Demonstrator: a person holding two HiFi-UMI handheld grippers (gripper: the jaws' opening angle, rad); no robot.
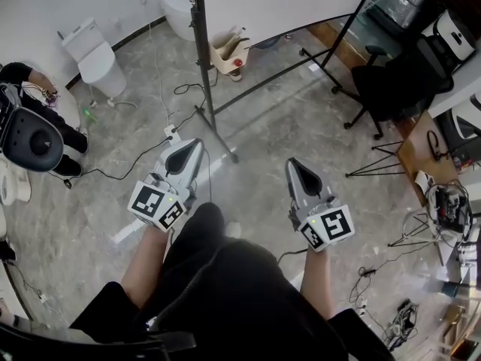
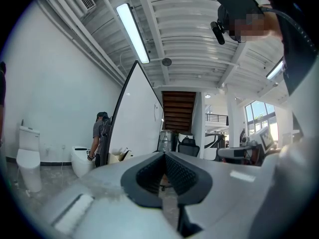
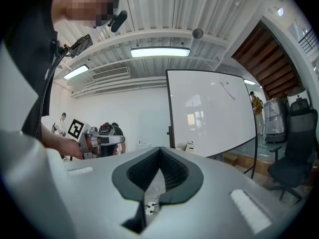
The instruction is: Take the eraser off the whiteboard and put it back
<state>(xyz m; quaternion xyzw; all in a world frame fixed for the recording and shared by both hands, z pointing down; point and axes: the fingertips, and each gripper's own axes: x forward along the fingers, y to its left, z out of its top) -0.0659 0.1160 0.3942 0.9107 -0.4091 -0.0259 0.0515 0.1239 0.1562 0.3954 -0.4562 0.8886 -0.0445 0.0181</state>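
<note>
The whiteboard (image 1: 278, 2) stands on a black frame ahead of me; it also shows edge-on in the left gripper view (image 2: 139, 128) and face-on in the right gripper view (image 3: 214, 113). I cannot make out an eraser on it. My left gripper (image 1: 197, 143) is held level above the floor, well short of the board's stand, jaws shut and empty (image 2: 164, 154). My right gripper (image 1: 291, 162) hangs beside it at about the same height, also shut with nothing between its pads (image 3: 160, 149). Both point toward the board.
A toilet (image 1: 94, 51) stands at the back left and a second one (image 1: 179, 6) behind the stand. A cardboard box (image 1: 229, 51) sits at the board's foot. An office chair (image 1: 394, 81) and desks fill the right. Cables (image 1: 143, 153) trail across the floor. A person (image 2: 99, 133) stands by the board.
</note>
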